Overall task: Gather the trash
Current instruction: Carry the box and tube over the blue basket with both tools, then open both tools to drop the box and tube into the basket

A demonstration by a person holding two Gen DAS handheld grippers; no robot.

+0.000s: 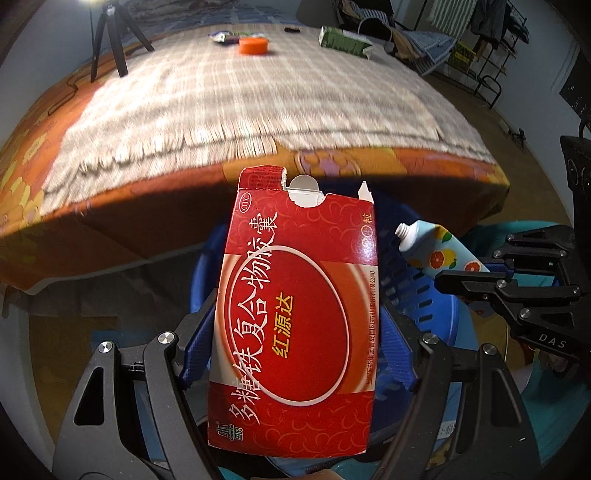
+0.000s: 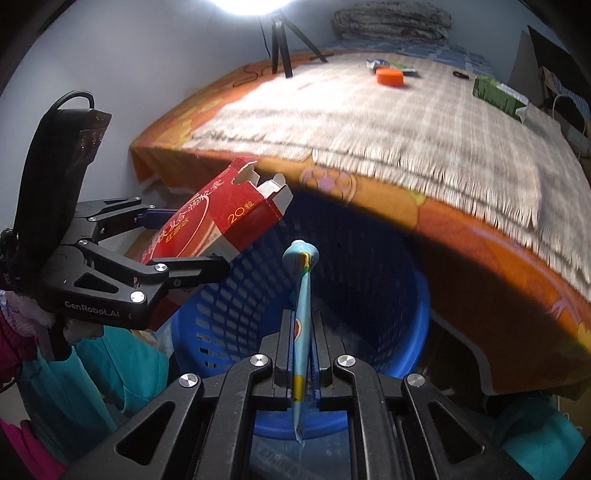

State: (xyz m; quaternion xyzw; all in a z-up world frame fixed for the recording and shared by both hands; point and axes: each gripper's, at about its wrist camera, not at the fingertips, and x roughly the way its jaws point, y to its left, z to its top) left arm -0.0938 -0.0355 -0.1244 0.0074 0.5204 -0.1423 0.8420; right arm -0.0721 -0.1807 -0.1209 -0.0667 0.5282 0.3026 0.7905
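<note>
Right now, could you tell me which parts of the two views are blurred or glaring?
Left wrist view: the plaid blanket is motion-smeared, while the held red medicine box stays sharp. Right wrist view: a lamp blows out the top edge, the blanket fringe streaks, and the clamped tube reads crisp.

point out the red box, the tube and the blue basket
red box (image 1: 295, 314), left wrist view, printed front face
tube (image 2: 303, 295), right wrist view, flattened body
blue basket (image 2: 369, 280), right wrist view, inner wall
</note>
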